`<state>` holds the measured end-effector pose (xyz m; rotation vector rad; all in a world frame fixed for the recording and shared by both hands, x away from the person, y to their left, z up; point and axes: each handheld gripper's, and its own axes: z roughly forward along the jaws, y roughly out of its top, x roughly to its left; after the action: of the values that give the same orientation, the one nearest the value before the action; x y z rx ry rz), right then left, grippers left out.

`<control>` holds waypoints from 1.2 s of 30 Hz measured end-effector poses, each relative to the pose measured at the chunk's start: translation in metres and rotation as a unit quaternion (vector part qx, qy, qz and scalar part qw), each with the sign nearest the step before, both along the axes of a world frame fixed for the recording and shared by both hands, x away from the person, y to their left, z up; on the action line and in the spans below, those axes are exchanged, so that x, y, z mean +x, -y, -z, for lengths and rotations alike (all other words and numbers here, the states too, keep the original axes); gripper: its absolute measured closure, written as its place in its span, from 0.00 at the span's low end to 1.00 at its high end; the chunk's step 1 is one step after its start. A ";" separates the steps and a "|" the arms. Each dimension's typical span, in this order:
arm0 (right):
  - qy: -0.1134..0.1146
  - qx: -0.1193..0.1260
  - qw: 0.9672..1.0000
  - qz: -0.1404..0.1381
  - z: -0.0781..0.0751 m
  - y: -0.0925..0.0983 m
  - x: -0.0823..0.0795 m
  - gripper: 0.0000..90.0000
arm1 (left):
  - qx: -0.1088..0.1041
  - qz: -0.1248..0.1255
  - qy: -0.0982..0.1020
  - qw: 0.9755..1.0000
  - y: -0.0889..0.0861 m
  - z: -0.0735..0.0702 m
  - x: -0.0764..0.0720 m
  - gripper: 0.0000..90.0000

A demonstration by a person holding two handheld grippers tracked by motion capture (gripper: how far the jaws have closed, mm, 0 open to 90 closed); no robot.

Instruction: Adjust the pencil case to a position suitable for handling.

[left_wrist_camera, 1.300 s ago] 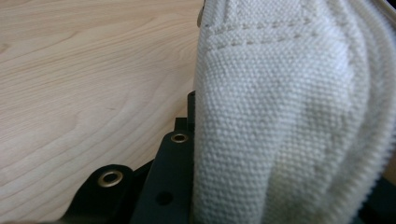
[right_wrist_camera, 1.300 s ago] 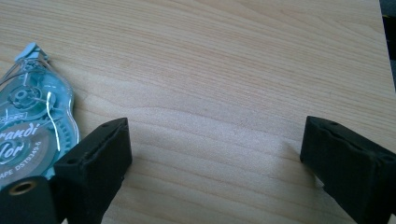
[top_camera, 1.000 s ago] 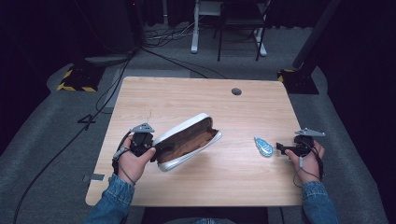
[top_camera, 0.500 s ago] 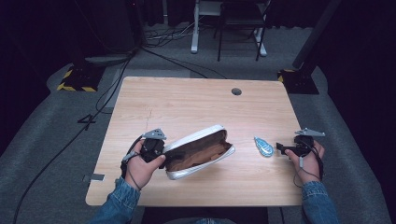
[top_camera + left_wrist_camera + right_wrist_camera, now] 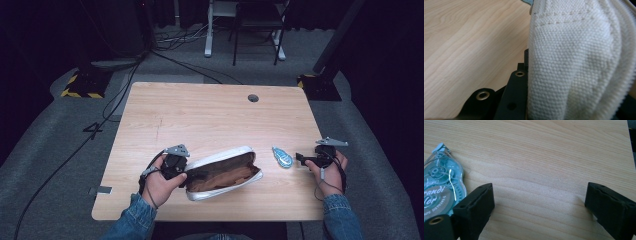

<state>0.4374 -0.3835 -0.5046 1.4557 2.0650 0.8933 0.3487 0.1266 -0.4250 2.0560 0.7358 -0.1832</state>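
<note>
Left tool (image 5: 186, 175) is low over the light wooden counter (image 5: 210, 115), held in the left hand (image 5: 161, 182) w/ denim-sleeved forearm coming up from the near edge, wrist angled so the tool points to the person's right. It is clamped on the near-left end of the white canvas zip pouch w/ brown lining (image 5: 222, 172); in the left gripper view the pouch's woven fabric (image 5: 574, 62) sits between the black jaws, pressed vs. the one jaw that shows. Pouch lies open, mouth up, stretching away from that tool toward the counter's middle-right, far end slightly raised in the picture.

Right tool (image 5: 301, 159) is near the counter's right edge, right hand (image 5: 327, 172) wrapped round its body, pointing toward the left tool. Jaws stand wide apart, bare wood between them (image 5: 539, 192). The teal see-through plastic correction-tape dispenser (image 5: 282, 156) lies flat just ahead of it; in the right gripper view it (image 5: 441, 187) is beside & partly behind one jaw, outside the gap. Dispenser is between pouch & right tool, apart from both.
</note>
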 end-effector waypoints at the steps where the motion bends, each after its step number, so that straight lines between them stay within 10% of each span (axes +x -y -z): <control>1: 0.000 0.000 1.000 0.000 0.000 0.000 0.000 0.10 | -0.002 0.002 -0.001 1.000 0.002 0.000 -0.001 0.92; 36: 0.000 0.000 1.000 0.000 0.000 0.000 0.000 0.10 | 0.015 0.052 -0.039 0.998 0.036 0.041 -0.002 0.92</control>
<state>0.4374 -0.3835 -0.5046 1.4560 2.0652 0.8934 0.3465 0.0905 -0.4665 2.1270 0.6821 -0.3142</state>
